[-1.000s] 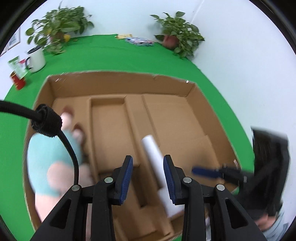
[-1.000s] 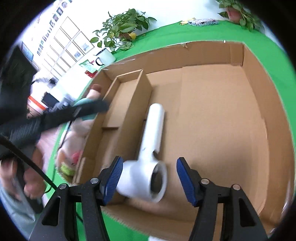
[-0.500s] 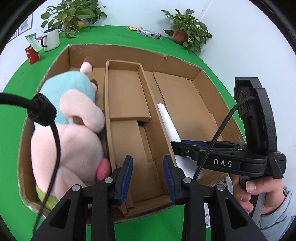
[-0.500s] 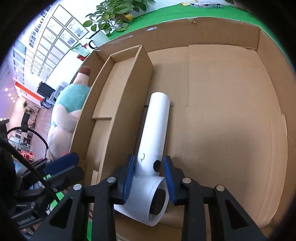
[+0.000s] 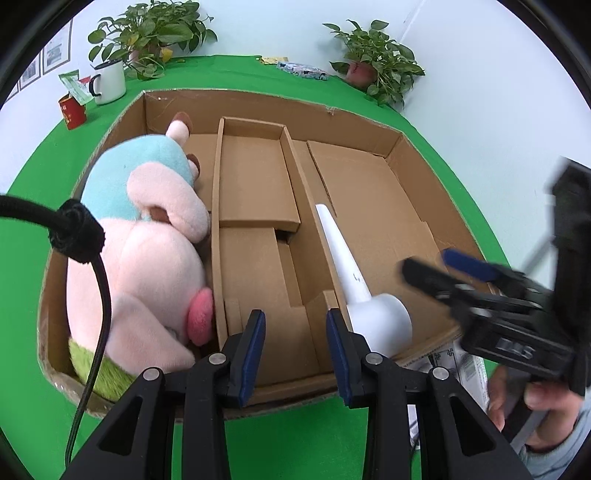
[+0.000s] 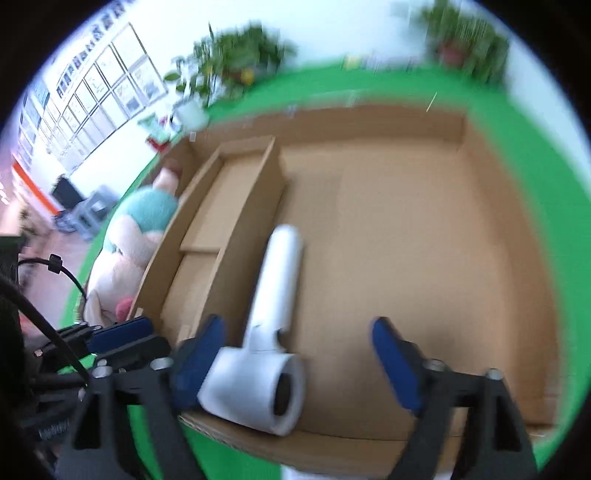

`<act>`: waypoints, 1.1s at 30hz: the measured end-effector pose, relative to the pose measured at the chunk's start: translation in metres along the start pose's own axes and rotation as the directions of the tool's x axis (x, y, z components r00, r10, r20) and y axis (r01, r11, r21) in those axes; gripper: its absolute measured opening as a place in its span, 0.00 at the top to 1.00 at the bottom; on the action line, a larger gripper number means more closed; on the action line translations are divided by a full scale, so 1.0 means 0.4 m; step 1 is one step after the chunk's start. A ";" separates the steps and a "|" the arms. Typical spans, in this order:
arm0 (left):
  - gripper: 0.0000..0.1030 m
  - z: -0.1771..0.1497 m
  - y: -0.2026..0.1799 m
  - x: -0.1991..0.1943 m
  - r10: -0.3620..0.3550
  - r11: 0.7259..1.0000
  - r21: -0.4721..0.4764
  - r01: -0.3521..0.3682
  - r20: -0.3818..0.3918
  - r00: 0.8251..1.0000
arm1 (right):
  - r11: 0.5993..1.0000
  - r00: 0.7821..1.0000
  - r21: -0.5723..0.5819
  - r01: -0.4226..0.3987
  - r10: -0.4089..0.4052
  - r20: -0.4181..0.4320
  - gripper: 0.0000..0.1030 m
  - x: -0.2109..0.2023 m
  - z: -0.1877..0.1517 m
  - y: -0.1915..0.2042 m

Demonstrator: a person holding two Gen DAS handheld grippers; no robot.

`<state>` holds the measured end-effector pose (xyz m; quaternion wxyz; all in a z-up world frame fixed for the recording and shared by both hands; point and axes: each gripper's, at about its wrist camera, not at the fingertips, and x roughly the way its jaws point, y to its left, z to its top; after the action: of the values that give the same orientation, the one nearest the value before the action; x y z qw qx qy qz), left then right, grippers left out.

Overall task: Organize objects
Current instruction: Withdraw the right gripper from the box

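Green cloth tabletop (image 5: 155, 103) w/ two leafy potted plants at the back: one far left (image 5: 151, 35), one far right (image 5: 376, 62). White enamel mug w/ dark rim (image 5: 109, 83) just beside a red printed cup (image 5: 72, 110) w/ a green packet (image 5: 77, 86) in it. Flat patterned packet (image 5: 302, 71) & yellow item (image 5: 274, 59) near back edge; framed pictures (image 6: 99, 92) on left wall.

The brown corrugated cardboard box (image 5: 369, 122) looks matt; the white plastic hair dryer (image 6: 273, 306) smooth and faintly glossy; the pink-and-teal plush pig (image 5: 147, 258) fuzzy cloth.

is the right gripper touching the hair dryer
Cannot tell: the right wrist view shows the right gripper open wide, but its left finger overlaps the hair dryer in blur.
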<state>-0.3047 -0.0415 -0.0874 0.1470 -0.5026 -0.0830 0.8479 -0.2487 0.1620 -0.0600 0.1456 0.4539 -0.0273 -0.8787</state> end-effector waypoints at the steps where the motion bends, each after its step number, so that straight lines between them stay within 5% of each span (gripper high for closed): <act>1: 0.68 -0.006 -0.002 0.002 0.000 1.000 -0.003 0.000 -0.005 1.000 | 0.999 0.998 -0.018 0.040 -0.039 0.038 0.16 -0.020 -0.004 0.012; 11: 0.65 -0.029 -0.038 -0.005 0.017 0.999 -0.041 -0.018 -0.014 1.000 | 0.983 0.970 -0.067 0.173 -0.159 0.182 0.14 -0.161 -0.109 0.016; 16: 0.53 -0.044 -0.066 -0.081 0.079 0.997 -0.017 -0.077 0.109 0.991 | 0.977 0.962 -0.067 0.202 -0.185 0.199 0.14 -0.180 -0.132 0.037; 19: 0.33 -0.069 -0.099 -0.157 0.104 0.993 0.020 -0.113 0.249 0.963 | 0.972 0.956 -0.078 0.221 -0.200 0.215 0.13 -0.196 -0.151 0.044; 21: 0.20 -0.088 -0.130 -0.206 0.147 0.984 0.048 -0.174 0.345 0.927 | 0.968 0.951 -0.089 0.236 -0.212 0.224 0.13 -0.201 -0.159 0.052; 26: 0.05 -0.133 -0.187 -0.298 0.169 0.967 0.082 -0.239 0.494 0.853 | 0.961 0.938 -0.091 0.262 -0.232 0.256 0.13 -0.219 -0.174 0.061; 33: 0.06 -0.163 -0.208 -0.321 0.180 0.964 0.080 -0.254 0.508 0.843 | 0.966 0.939 -0.069 0.250 -0.224 0.259 0.13 -0.225 -0.186 0.052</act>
<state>-0.1757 -0.0061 0.0113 0.0596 -0.2621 0.0009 0.9632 -0.1348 0.1735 -0.0290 0.0568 0.3318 0.0541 -0.9401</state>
